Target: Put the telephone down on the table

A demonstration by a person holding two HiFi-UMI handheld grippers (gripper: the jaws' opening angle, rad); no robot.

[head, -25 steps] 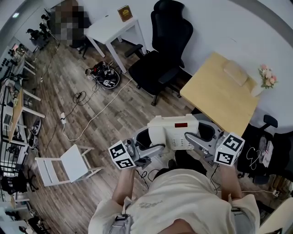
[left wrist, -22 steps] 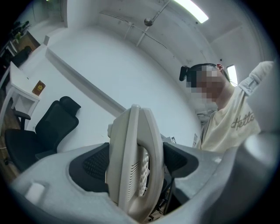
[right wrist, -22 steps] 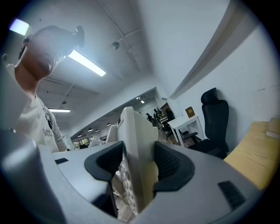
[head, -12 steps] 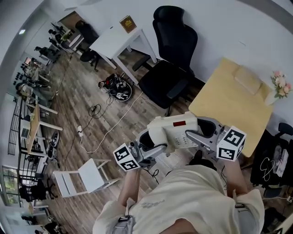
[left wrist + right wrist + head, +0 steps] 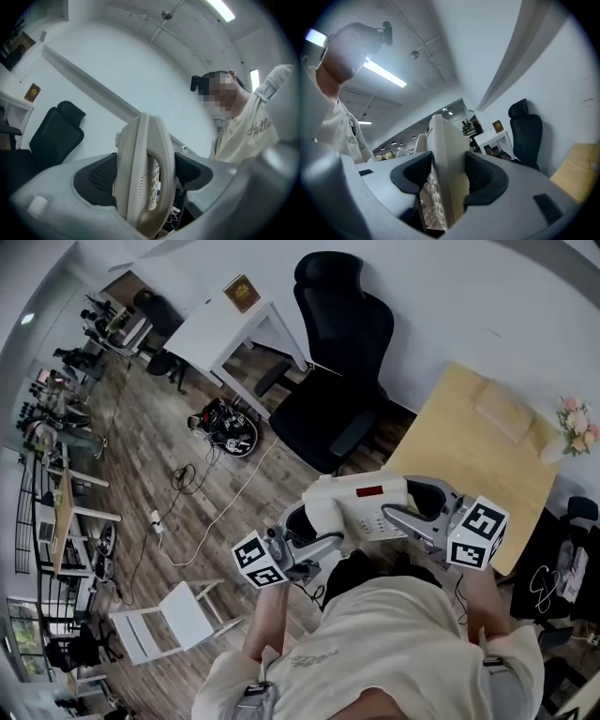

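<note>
While I hold it aloft, telephone [image 5: 361, 507]: by the wooden table [image 5: 469, 456] edge;
My left gripper [image 5: 314, 538]: clamped on handset end;
My right gripper [image 5: 412, 514]: clamped on keypad end;
Lowering: I'd keep it level; release together.

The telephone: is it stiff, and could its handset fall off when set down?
The telephone looks like a rigid plastic shell, so it should not flex between the left gripper and right gripper. Its handset is probably loose; the left jaws pinch it against the base, so it may slip once released.
</note>
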